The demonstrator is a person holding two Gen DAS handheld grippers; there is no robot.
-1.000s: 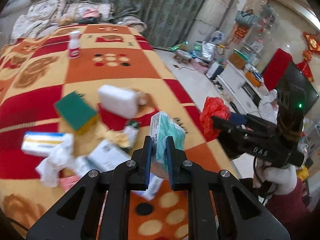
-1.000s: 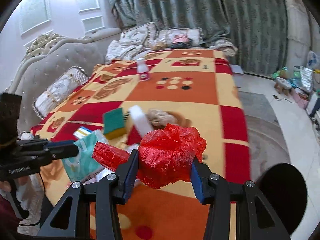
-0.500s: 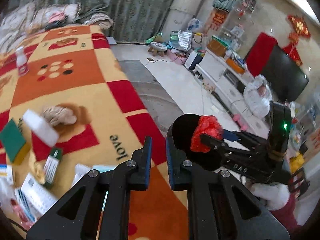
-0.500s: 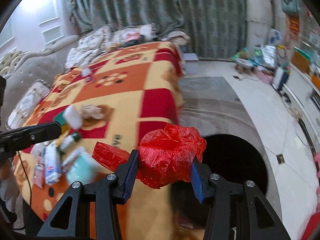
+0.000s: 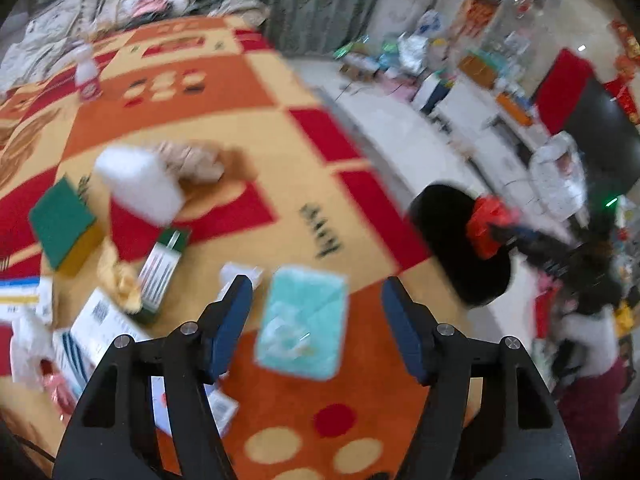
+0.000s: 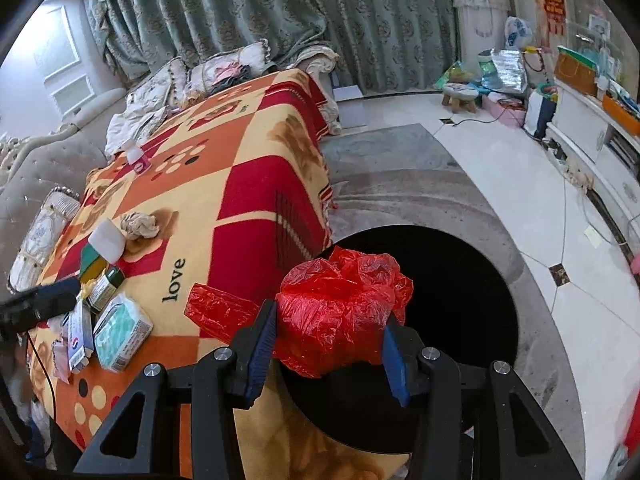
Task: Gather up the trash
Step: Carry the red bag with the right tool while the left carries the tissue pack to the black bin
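My right gripper point(image 6: 328, 342) is shut on a crumpled red plastic bag point(image 6: 344, 316) and holds it over the black bin point(image 6: 472, 280) on the floor beside the table. In the left wrist view the red bag point(image 5: 486, 226) hangs at the rim of the bin point(image 5: 448, 240). My left gripper point(image 5: 316, 320) is open and empty above a teal tissue pack point(image 5: 302, 322) that lies on the patterned blanket point(image 5: 260, 120). The pack also shows in the right wrist view point(image 6: 120, 332).
Trash lies left on the blanket: a green sponge point(image 5: 60, 224), a white foam block point(image 5: 140, 186), a crumpled beige tissue point(image 5: 194, 160), a green box point(image 5: 162, 272), paper boxes point(image 5: 104, 324). A small bottle point(image 5: 86, 74) stands far back. A cluttered cabinet point(image 6: 592, 120) lines the right wall.
My left gripper has let go of the teal pack, opened wide and swung back over the blanket. My right gripper has carried the red bag from over the table to above the bin.
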